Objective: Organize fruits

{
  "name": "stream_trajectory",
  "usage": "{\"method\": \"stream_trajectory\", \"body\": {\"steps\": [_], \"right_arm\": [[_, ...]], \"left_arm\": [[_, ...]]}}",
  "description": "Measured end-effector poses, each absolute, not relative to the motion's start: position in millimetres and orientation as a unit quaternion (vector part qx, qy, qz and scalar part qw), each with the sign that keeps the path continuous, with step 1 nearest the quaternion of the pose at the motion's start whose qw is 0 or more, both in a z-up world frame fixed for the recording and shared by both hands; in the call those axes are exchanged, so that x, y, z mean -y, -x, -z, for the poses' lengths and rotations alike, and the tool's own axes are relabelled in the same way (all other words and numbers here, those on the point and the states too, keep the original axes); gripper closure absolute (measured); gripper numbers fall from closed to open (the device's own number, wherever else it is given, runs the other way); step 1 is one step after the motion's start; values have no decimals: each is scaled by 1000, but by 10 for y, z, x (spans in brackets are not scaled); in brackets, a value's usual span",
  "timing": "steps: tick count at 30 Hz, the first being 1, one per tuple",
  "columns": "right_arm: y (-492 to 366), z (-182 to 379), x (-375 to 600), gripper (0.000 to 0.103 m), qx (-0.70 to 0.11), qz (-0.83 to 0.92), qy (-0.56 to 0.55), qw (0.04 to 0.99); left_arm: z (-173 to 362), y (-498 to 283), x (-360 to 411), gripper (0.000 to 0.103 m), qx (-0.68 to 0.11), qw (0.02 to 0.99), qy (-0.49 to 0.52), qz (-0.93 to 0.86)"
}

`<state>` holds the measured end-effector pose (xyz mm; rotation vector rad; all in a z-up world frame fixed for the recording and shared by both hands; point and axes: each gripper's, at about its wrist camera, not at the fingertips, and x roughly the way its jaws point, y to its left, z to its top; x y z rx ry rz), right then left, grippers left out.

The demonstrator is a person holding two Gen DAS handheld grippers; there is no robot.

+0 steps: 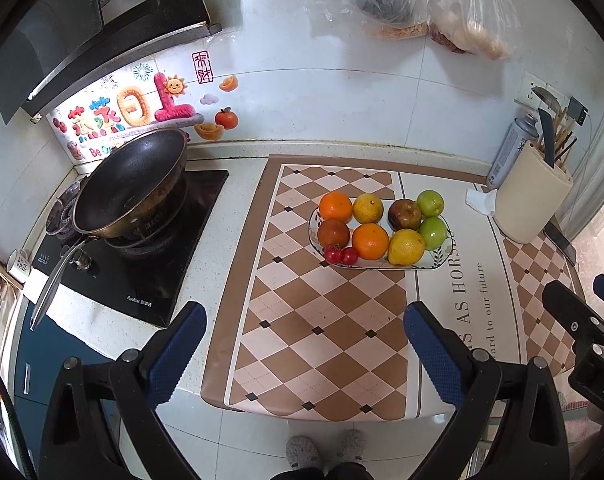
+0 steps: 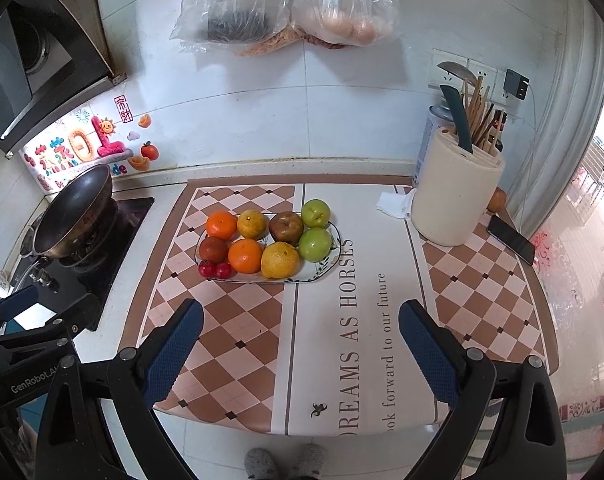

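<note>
the checkered mat (image 2: 229,360) covers most of the counter, with a wok (image 1: 129,188) on the stove to its left and a cream utensil holder (image 2: 454,196) at the right. mid-mat sits the oval plate (image 2: 334,236), and all the fruit is already on it: 2 green apples (image 2: 315,244), a dark apple (image 2: 286,227), a lemon (image 2: 280,260), 2 oranges (image 2: 245,255) and, at the front left rim, 2 cherry tomatoes (image 2: 215,270). the left gripper (image 1: 302,344) and right gripper (image 2: 301,340) both hang above the mat's near edge, fingers spread wide, holding nothing. the risk, as i judge it: the fruit is packed touching, so pulling 1 piece could nudge its neighbours, and the small tomatoes at the rim would likely roll off first.
</note>
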<state>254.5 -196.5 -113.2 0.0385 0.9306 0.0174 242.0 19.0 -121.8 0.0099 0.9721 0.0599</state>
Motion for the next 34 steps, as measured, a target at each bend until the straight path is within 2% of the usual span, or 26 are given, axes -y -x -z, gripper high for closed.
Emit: {"method": "stream_trajectory", "body": {"steps": [34], "right_arm": [[-2575, 1132, 1942, 3, -454, -25, -18, 891]], "left_arm": [[1155, -2412, -141, 2, -456, 889, -2, -30]]}}
